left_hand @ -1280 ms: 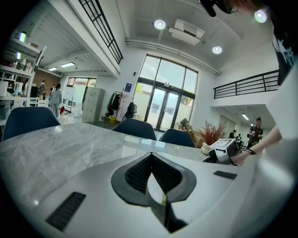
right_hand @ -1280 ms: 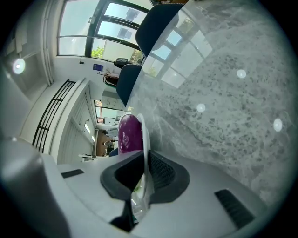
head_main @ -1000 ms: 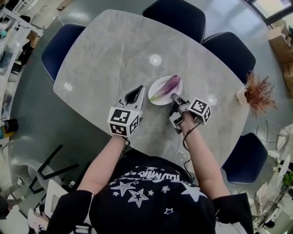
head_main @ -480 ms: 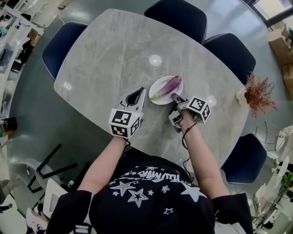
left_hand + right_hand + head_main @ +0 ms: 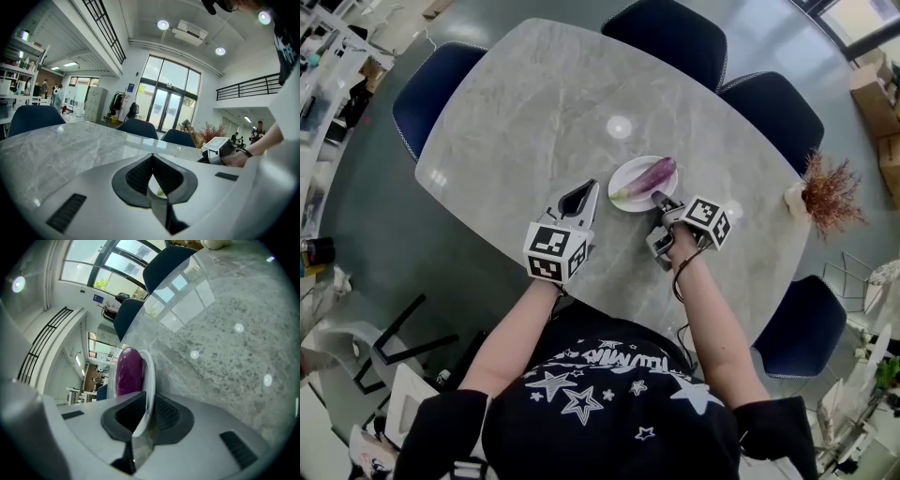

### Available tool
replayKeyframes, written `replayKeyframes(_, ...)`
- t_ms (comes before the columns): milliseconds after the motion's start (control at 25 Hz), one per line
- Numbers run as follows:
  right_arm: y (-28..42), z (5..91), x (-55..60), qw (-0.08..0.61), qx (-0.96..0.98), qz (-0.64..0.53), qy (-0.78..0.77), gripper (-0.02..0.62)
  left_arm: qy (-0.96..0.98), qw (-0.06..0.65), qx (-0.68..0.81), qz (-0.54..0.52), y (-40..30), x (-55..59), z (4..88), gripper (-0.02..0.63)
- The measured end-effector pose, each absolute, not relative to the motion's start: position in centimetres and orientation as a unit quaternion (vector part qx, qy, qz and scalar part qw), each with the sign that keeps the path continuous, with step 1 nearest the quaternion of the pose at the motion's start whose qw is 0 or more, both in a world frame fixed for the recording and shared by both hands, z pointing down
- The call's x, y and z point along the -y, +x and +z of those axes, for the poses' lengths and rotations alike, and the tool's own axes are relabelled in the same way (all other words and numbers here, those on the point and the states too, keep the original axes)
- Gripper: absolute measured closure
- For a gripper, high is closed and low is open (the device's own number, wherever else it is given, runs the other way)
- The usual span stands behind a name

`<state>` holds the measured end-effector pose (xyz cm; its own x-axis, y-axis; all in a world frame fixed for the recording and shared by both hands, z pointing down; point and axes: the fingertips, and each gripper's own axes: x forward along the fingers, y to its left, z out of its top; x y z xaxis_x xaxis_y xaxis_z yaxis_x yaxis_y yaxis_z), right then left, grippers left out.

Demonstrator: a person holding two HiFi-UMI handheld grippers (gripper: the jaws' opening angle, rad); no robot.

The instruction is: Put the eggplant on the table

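Eggplant (image 5: 645, 175) lies on plate (image 5: 626, 172), right ahead of right gripper (image 5: 656, 198). Right gripper's jaws are clamped on the plate's near rim (image 5: 151, 380), eggplant (image 5: 129, 371) just beyond. Left gripper (image 5: 589, 187) just left of plate, jaws closed tip to tip, empty. All over table (image 5: 534, 103).
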<state>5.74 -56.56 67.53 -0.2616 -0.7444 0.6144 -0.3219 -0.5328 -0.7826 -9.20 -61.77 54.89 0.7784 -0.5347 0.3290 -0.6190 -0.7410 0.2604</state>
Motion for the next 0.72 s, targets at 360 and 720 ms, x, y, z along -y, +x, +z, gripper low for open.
replayKeyframes(360,5.8,67.6,56.3,0.134,-0.467,-0.637,-0.599,0.565,0.926,0.178,0.314,0.111,-10.4,61.3,54.4,0.598)
replayKeyframes(720,6.0,67.4,55.4,0.116,-0.46,-0.631,-0.614,0.541,0.925,0.18,0.316,0.109,-11.1,60.9,54.4,0.598)
